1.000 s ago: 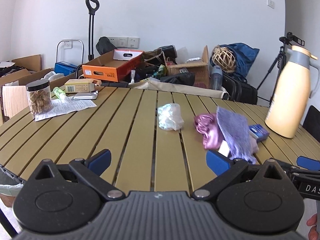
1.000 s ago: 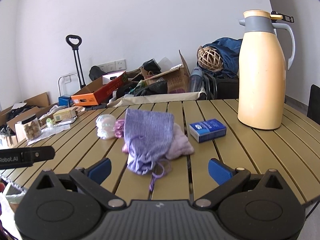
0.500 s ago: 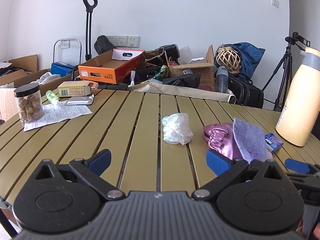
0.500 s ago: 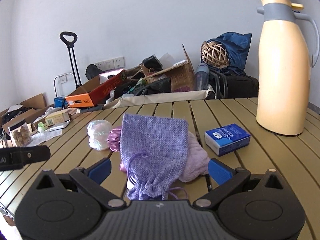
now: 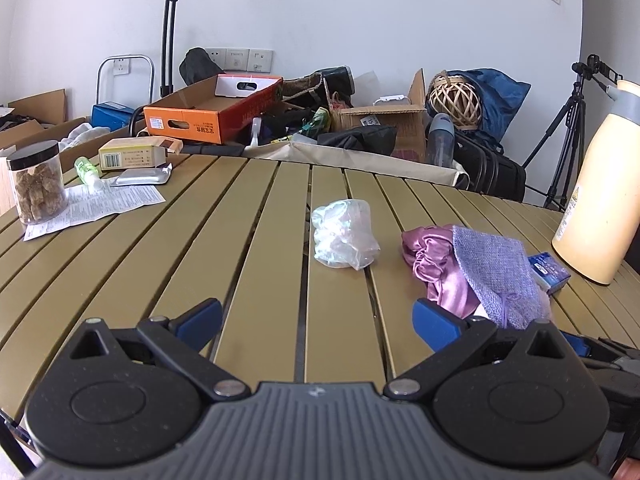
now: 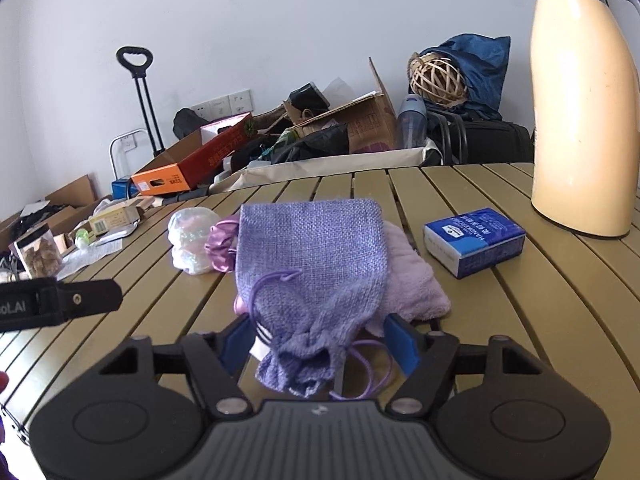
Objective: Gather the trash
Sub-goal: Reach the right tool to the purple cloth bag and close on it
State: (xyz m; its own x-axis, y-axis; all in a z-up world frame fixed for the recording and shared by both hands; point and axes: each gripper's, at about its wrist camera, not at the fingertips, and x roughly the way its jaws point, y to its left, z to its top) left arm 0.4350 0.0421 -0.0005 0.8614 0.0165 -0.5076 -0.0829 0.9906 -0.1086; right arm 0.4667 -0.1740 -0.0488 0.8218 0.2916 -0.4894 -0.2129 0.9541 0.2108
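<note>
A crumpled clear plastic wrapper (image 5: 344, 234) lies mid-table, ahead of my open, empty left gripper (image 5: 318, 316); it also shows in the right wrist view (image 6: 190, 240). A purple burlap drawstring pouch (image 6: 316, 264) lies over a pink satin scrunchie (image 6: 222, 246) and a pale pink cloth (image 6: 412, 280). My right gripper (image 6: 320, 340) has its blue fingers (image 6: 236, 342) on either side of the pouch's gathered neck, partly closed around it. The pouch (image 5: 500, 276) and scrunchie (image 5: 436, 264) also show in the left wrist view.
A blue tissue pack (image 6: 474, 240) and a tall cream thermos (image 6: 584, 120) stand to the right on the slatted table (image 5: 200, 240). At far left are a jar (image 5: 36, 184), a paper sheet (image 5: 96, 204), a foil pack and a box. Clutter lies behind the table.
My right gripper has moved forward to the pouch and its fingers have narrowed around the pouch's neck. My left gripper has swung a little to the left and nearer the wrapper.
</note>
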